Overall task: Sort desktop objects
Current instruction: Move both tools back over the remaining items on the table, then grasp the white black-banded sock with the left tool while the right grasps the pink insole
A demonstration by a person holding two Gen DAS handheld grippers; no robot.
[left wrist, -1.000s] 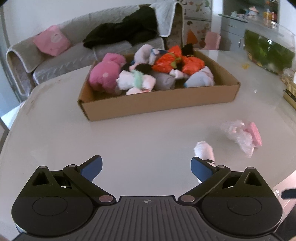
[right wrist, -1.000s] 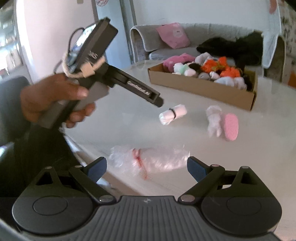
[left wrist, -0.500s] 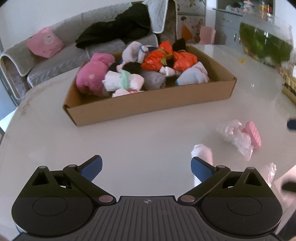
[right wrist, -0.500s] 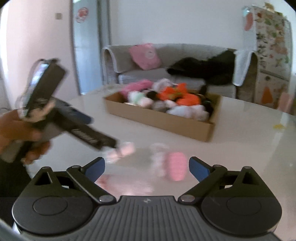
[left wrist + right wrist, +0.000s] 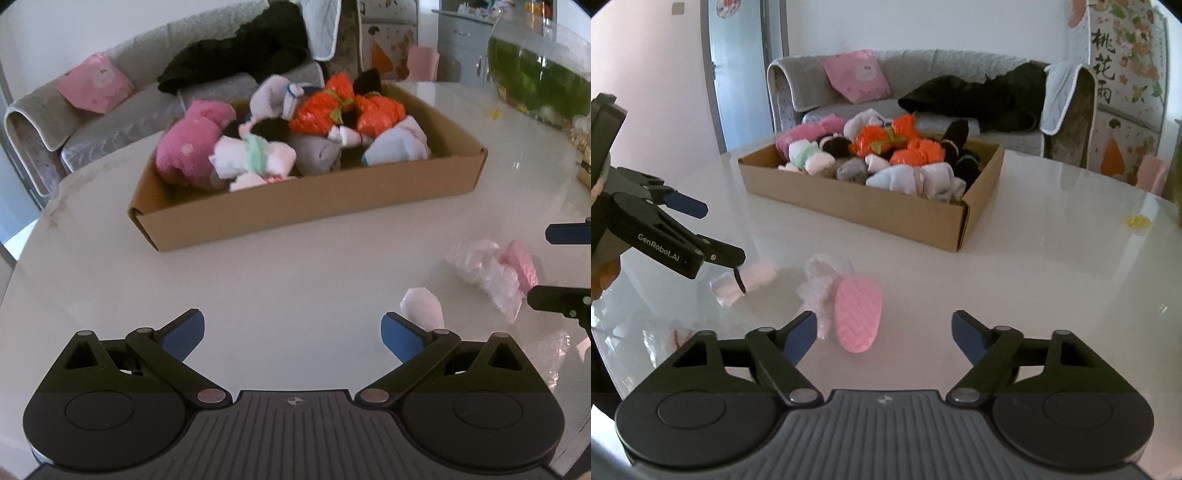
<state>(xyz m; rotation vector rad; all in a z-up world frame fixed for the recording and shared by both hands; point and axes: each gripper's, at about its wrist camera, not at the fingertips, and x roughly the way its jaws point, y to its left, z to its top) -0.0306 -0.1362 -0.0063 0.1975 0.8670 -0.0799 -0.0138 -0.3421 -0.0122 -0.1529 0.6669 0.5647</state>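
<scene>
Behind the glossy white table [image 5: 1034,266] stands a grey sofa [image 5: 923,66] with a pink cushion and dark clothing on it. On the table sits a shallow cardboard box [image 5: 857,206] already heaped with rolled socks and small soft bundles, so most of the sorting looks done. Three things are left loose near the front edge: a pink slipper sock [image 5: 857,314] with a pale crumpled wrapper around it, a small white sock roll [image 5: 744,282] with a dark band, and a clear plastic bag [image 5: 557,350] at the table's edge. The right claw [image 5: 884,332] hangs low just short of the pink slipper sock, its jaws closing with nothing between the pads yet; the sock lies ahead and toward its left finger. The left claw [image 5: 293,332] is spread wide and empty, with the white sock roll [image 5: 423,308] just beyond its right finger. My reading is that the pick-up of the pink sock is under way. Next, the right claw likely needs to shift left and forward, straddle the sock, pinch it, then carry it over the box wall.
</scene>
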